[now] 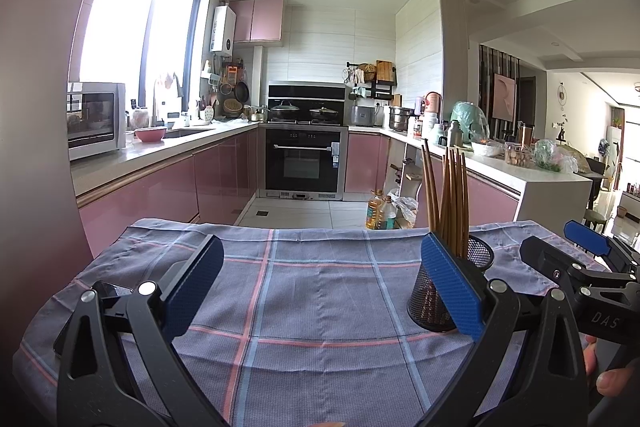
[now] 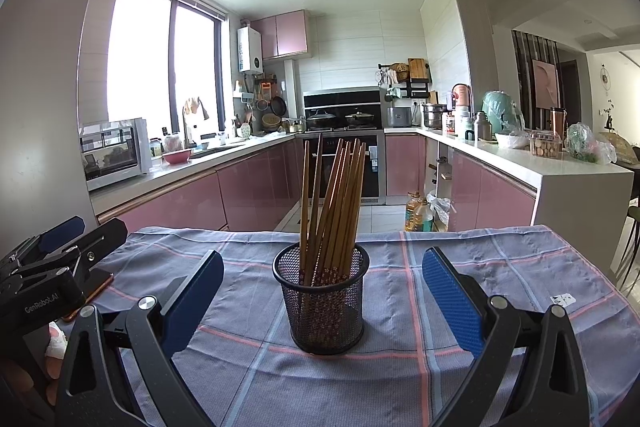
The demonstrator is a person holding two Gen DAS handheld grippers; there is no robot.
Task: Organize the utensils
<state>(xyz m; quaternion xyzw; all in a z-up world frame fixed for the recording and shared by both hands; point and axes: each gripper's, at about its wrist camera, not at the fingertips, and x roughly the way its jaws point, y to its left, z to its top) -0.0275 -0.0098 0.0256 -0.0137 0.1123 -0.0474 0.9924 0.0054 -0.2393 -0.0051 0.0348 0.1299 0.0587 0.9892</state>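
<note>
Now, your right gripper stands wide open and empty, straddling the mesh holder mid-tablecloth. Your left gripper is equally spread, holding nothing. The chopsticks already stand in it, toward the far edge; I judge you should withdraw straight back without nudging it.

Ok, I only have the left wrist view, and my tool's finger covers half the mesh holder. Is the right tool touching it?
Observer: No. The right tool is open, and the mesh holder stands upright between its fingers, apart from both.
Operator: Any chopsticks lying outside it?
Observer: None in the right wrist view. The chopsticks all stand fanned in the holder.
Operator: Anything else on the cloth?
Observer: A small white tag lies on the checked cloth, right of that tool.
</note>
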